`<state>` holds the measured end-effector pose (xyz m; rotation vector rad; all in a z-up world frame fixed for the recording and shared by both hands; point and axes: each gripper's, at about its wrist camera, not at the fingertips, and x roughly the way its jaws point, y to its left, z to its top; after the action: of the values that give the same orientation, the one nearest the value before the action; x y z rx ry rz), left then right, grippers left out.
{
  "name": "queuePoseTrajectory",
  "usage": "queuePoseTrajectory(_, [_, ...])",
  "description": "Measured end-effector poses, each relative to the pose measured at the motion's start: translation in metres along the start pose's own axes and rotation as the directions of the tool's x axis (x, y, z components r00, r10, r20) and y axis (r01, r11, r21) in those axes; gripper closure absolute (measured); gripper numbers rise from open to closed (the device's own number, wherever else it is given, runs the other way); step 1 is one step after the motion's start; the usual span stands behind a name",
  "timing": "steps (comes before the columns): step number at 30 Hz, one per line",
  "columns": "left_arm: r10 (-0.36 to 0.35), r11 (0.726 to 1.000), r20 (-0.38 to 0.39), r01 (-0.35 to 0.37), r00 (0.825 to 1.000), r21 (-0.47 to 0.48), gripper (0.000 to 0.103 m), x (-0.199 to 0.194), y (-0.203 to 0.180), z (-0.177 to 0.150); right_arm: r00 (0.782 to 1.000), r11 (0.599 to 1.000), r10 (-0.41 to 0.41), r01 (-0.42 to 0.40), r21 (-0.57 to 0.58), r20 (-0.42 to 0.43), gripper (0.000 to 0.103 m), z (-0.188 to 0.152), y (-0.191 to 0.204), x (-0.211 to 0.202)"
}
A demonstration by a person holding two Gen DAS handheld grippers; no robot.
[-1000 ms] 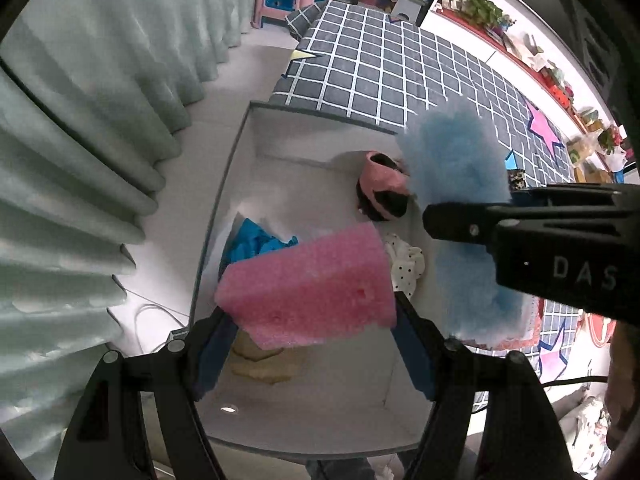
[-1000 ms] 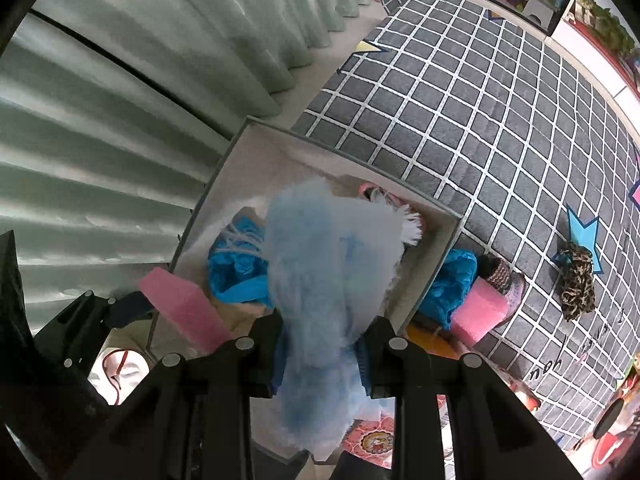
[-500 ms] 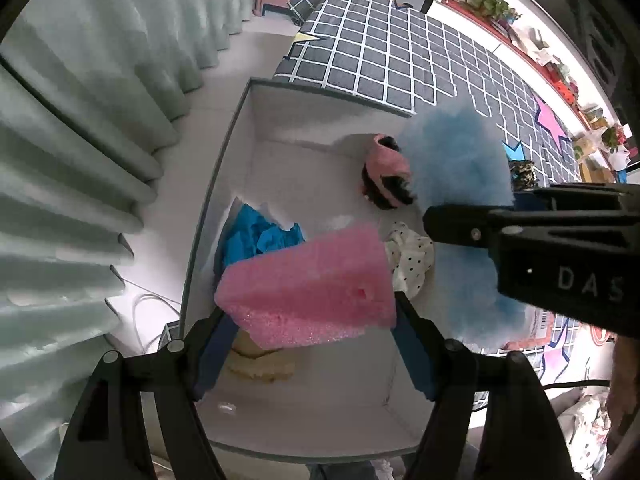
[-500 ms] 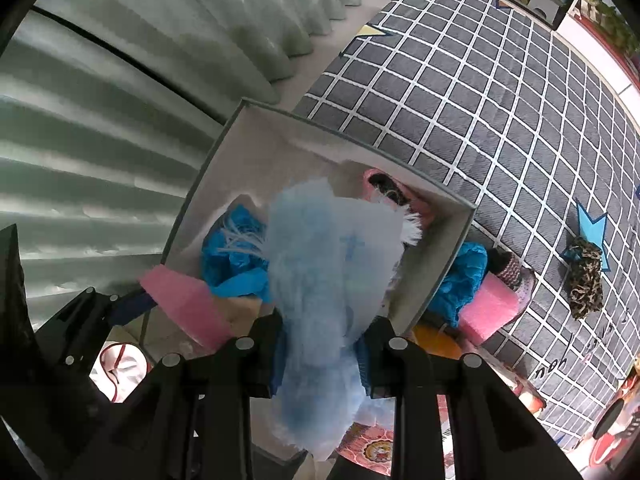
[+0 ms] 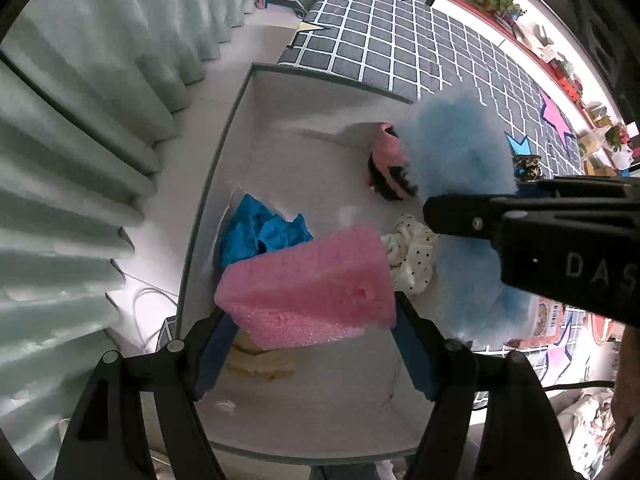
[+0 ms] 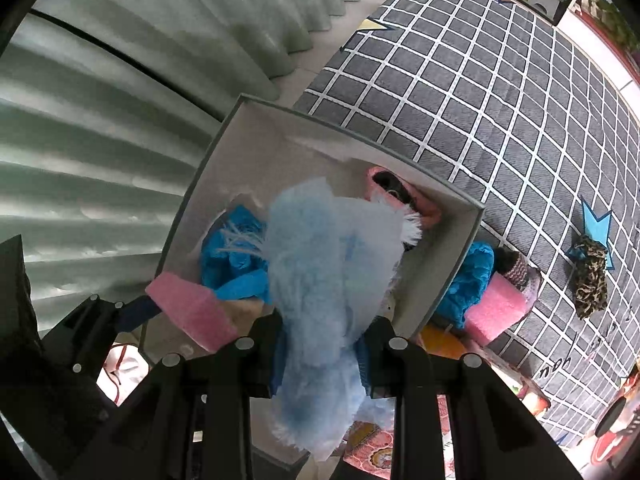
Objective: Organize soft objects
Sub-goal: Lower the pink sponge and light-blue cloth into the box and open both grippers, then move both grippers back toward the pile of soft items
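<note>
- Nearest to me, the left gripper pinches a pink foam block across its width, pointing down over the open grey box; the block hangs above the box's near end, clear of the floor inside.
- Beside it, the right gripper is pressed tight on a fluffy pale-blue piece, which bulges out above and below the jaws and hangs over the box's right side.
- Down inside the box lie a crumpled blue cloth against the left wall, a dotted white cloth nearer the right wall, and a pink-and-black item toward the far end.
- Just outside the box's right wall, on the grid-patterned mat, wait a second pink block and more blue fabric; a leopard-print piece lies farther out.
- Risk, as I judge it: the fluffy piece overhangs the right wall, so letting go here could drape it on the rim or spill it outside.
- The foam, released from this height, might bounce, and the two grippers sit close enough to knock each other.
</note>
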<state>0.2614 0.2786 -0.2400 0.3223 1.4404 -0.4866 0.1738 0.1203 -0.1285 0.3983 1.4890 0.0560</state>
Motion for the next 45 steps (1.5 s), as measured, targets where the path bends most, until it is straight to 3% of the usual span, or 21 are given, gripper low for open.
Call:
queuePoseTrajectory(19, [-0.001, 1.0, -0.027, 0.001, 1.0, 0.011, 0.025, 0.004, 0.0, -0.001, 1.0, 1.0, 0.014, -0.015, -0.009, -0.019, 0.072, 0.002, 0.0, 0.008])
queuePoseTrajectory(21, [0.014, 1.0, -0.035, -0.013, 0.999, 0.015, 0.025, 0.005, -0.001, -0.001, 1.0, 1.0, 0.005, -0.005, -0.016, -0.008, 0.058, 0.001, 0.001, 0.006])
queuePoseTrajectory(23, [0.041, 0.999, -0.047, -0.04, 0.998, 0.021, 0.024, 0.007, -0.002, -0.001, 1.0, 1.0, -0.002, 0.002, -0.019, 0.015, 0.025, 0.001, 0.001, 0.002])
queuePoseTrajectory(26, [0.035, 0.999, -0.056, -0.035, 0.998, 0.007, 0.021, 0.01, -0.002, -0.002, 0.999, 1.0, -0.006, 0.006, -0.011, 0.036, 0.023, 0.0, -0.001, -0.003])
queuePoseTrajectory(29, [0.017, 1.0, -0.032, -0.017, 0.999, -0.022, 0.006, 0.007, -0.001, -0.002, 0.999, 1.0, -0.006, 0.005, 0.009, 0.046, 0.022, -0.001, -0.007, -0.009])
queuePoseTrajectory(30, [0.011, 0.999, -0.022, -0.011, 1.0, -0.03, 0.0, 0.005, -0.002, -0.003, 0.999, 1.0, 0.002, -0.003, 0.02, 0.049, 0.016, -0.001, -0.01, -0.011])
queuePoseTrajectory(31, [0.006, 0.999, -0.01, -0.006, 1.0, -0.037, 0.0, 0.003, -0.001, -0.002, 0.999, 1.0, 0.005, -0.007, 0.028, 0.052, 0.0, -0.001, -0.013, -0.014])
queuePoseTrajectory(40, [-0.031, 0.997, -0.025, 0.029, 0.999, -0.071, 0.0, 0.003, -0.009, 0.012, 0.991, 0.982, -0.019, -0.005, 0.188, 0.129, 0.0, -0.007, -0.082, -0.05])
queuePoseTrajectory(45, [-0.039, 0.998, -0.032, 0.038, 0.999, -0.041, 0.0, 0.0, -0.026, 0.015, 0.991, 0.951, -0.081, 0.046, 0.305, 0.103, 0.0, -0.017, -0.141, -0.045])
